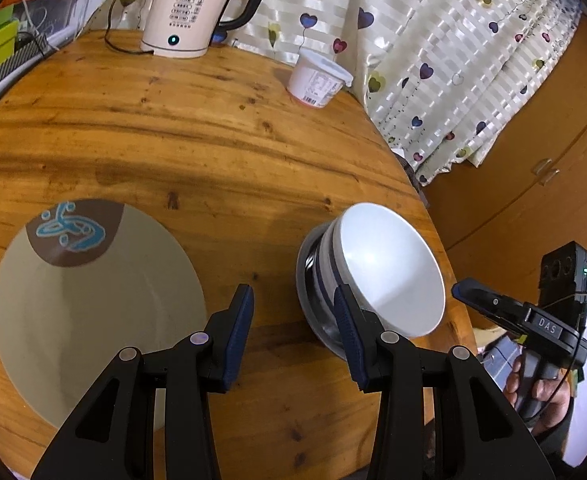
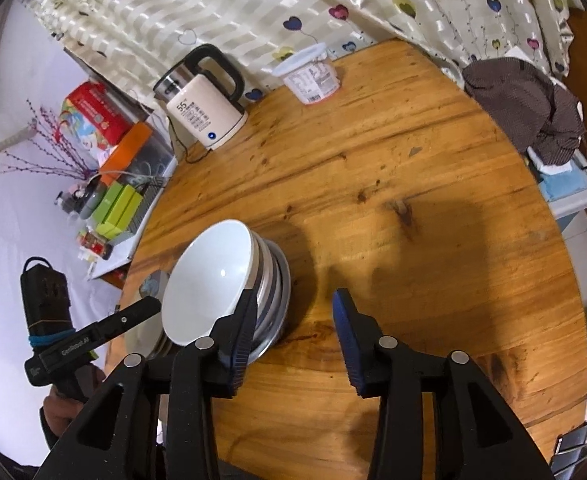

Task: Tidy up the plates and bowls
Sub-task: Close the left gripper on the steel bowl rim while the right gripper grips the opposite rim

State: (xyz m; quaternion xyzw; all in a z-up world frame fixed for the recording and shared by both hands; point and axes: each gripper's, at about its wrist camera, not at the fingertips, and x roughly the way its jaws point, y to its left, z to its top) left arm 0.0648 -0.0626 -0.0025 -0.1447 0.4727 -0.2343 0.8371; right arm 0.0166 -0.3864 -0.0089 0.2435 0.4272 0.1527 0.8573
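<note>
A stack of bowls with a white bowl (image 1: 389, 268) on top and a metal bowl (image 1: 313, 312) at the bottom stands near the right edge of the round wooden table (image 1: 173, 128). A beige plate (image 1: 93, 312) with a brown and blue patch lies to its left. My left gripper (image 1: 293, 312) is open and empty, above the table between plate and stack. In the right wrist view the stack (image 2: 221, 280) sits just left of my open, empty right gripper (image 2: 293, 312). The right gripper also shows in the left wrist view (image 1: 493, 304), beyond the table edge.
A cream electric kettle (image 1: 189, 8) and a white lidded tub (image 1: 317, 78) stand at the back of the table by the heart-print curtain (image 1: 433, 40). A brown cloth (image 2: 529, 104) lies at the far right edge. Boxes (image 2: 117, 204) crowd a shelf on the left.
</note>
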